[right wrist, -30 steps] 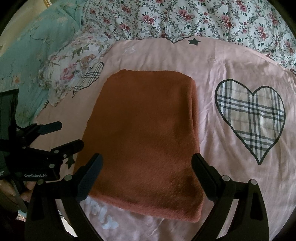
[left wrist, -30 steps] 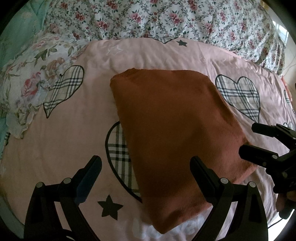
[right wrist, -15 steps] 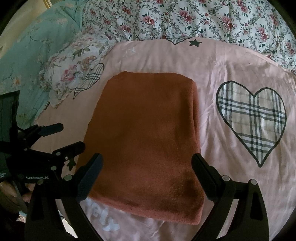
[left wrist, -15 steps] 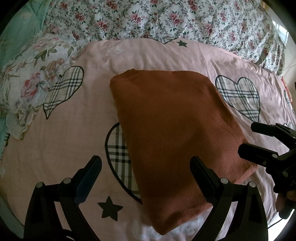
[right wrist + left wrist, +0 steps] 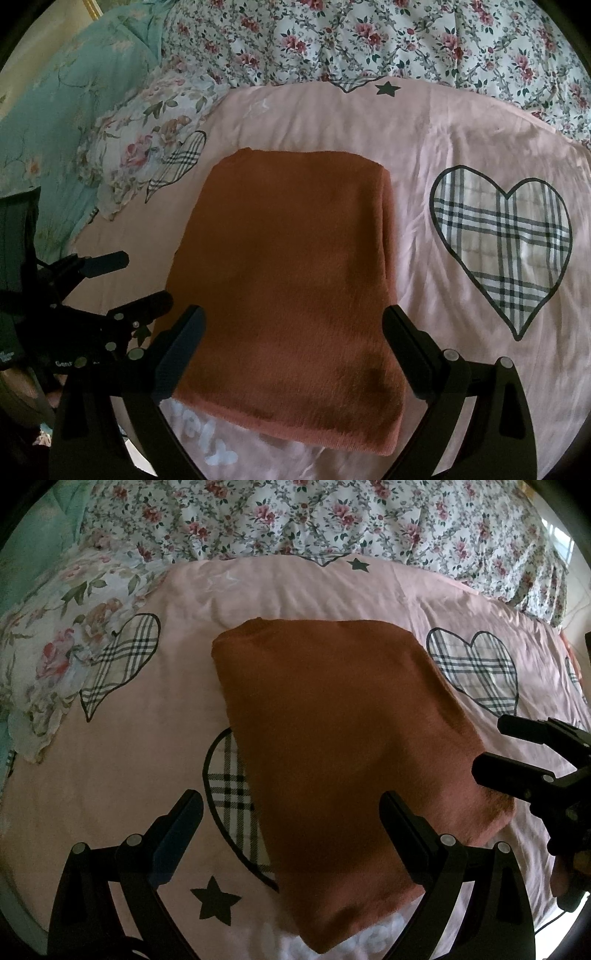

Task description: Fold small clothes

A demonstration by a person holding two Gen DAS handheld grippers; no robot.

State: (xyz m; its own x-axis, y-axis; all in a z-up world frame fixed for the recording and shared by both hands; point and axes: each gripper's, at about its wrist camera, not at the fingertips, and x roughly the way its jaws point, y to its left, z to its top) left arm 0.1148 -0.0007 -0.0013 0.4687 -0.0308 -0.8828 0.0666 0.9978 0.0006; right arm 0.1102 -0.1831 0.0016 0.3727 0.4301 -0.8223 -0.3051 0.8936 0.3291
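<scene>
Hardly anything has shifted over the last second: both cameras have drifted slightly, so the rust-orange garment (image 5: 291,288) sits a touch lower in the right wrist frame, while its outline is unchanged. It lies folded into a neat rectangle in the centre of both views, flat on the pink heart-print sheet (image 5: 443,155). The left gripper (image 5: 291,834) hangs over its near left edge with fingers spread wide, holding nothing. The right gripper (image 5: 293,345) is likewise wide apart above the near edge, empty. From where I stand, the folding looks finished and the hands appear to be backing off.
</scene>
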